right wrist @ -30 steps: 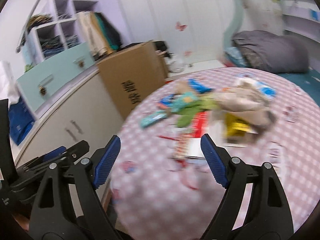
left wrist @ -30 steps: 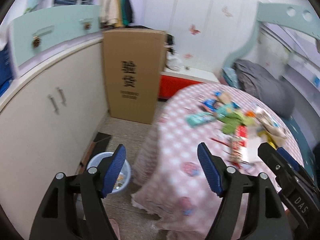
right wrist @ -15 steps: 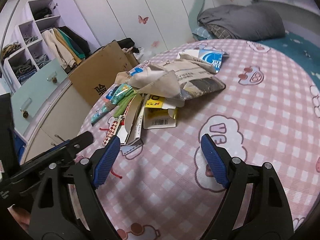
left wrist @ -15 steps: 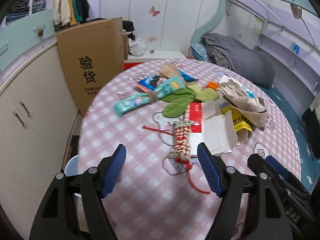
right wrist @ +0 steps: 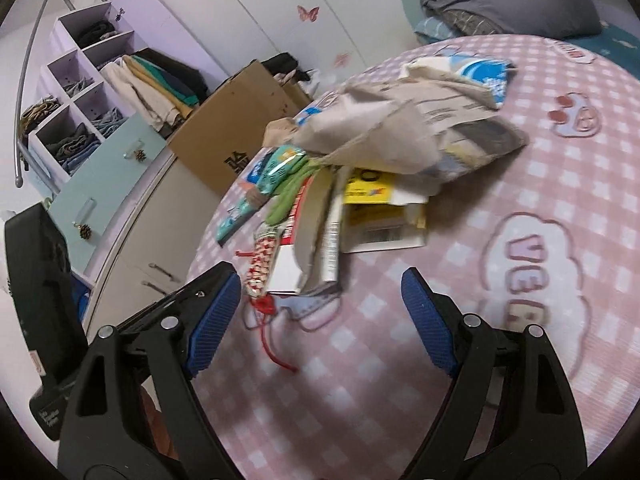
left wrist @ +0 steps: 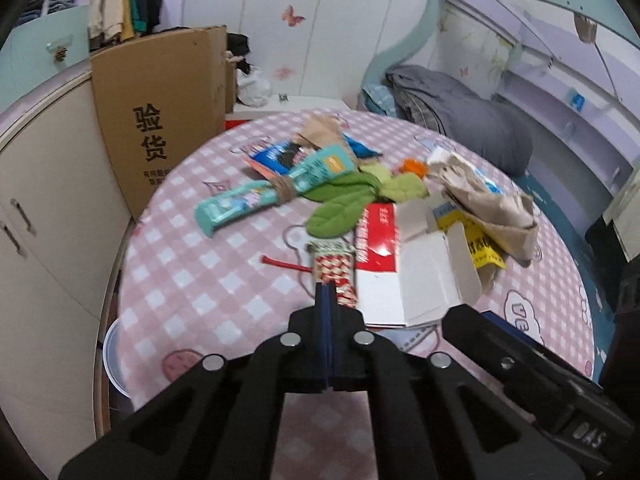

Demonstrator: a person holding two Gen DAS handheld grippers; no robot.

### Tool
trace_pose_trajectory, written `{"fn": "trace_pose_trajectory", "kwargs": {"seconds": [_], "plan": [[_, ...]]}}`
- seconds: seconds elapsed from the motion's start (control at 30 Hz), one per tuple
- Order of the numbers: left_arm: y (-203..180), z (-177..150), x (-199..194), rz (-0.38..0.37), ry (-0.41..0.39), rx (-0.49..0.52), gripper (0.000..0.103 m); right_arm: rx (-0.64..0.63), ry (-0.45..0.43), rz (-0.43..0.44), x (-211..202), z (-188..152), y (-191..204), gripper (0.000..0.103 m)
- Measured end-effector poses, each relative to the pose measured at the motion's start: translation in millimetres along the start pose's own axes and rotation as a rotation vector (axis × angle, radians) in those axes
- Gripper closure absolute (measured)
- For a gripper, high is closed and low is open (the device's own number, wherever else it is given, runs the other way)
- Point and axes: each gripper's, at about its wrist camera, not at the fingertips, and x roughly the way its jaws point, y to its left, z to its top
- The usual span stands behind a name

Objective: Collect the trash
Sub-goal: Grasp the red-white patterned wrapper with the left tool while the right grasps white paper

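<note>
A round table (left wrist: 224, 280) in pink checked cloth stands by a cardboard box (left wrist: 160, 112) and cupboards; trash (left wrist: 384, 216) lies heaped mid-table, wrappers, cartons, crumpled paper; the left gripper (left wrist: 327, 292) is pressed together beside a red-and-white packet (left wrist: 334, 270), grip unclear; the right gripper (right wrist: 320, 316) is spread wide.

Trash pile (left wrist: 384, 208) lies on the table (left wrist: 208, 288), cardboard box (left wrist: 160, 112) behind-left, bedding (left wrist: 460, 116) behind-right.
</note>
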Motion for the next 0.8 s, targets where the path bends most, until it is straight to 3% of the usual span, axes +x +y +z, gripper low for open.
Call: {"fn": "trace_pose_trajectory", "kwargs": {"seconds": [0.17,0.23,0.27,0.3,0.37,0.47,0.53,0.8], "plan": [[11.8,2.1,-9.1,0.002,-0.018,-0.024,0.103,-0.005,0.031,-0.012,16.0,6.5,7.2,0.047],[14.8,3.2,-10.4,-0.01,-0.017,-0.029,0.103,-0.014,0.035,-0.027,19.1,8.1,9.4,0.05],[16.8,3.4,-11.6,-0.021,-0.019,-0.039,0.103,-0.017,0.04,-0.029,21.2,8.9,10.0,0.058],[18.0,3.7,-12.1,-0.028,-0.02,-0.045,0.101,-0.019,0.054,-0.031,24.3,9.2,10.0,0.076],[18.5,4.2,-10.2,-0.048,-0.005,-0.051,0.1,-0.011,0.065,-0.019,25.6,9.0,7.0,0.086],[14.9,3.8,-5.6,-0.051,0.006,-0.042,0.086,-0.073,0.028,-0.059,13.7,8.0,12.6,0.09],[12.1,3.2,-3.1,-0.055,0.008,-0.037,0.07,-0.111,0.015,-0.089,8.9,7.0,15.8,0.091],[-3.6,6.3,21.5,-0.037,0.053,-0.005,0.068,-0.14,0.006,-0.105,1.9,7.8,12.4,0.091]]}}
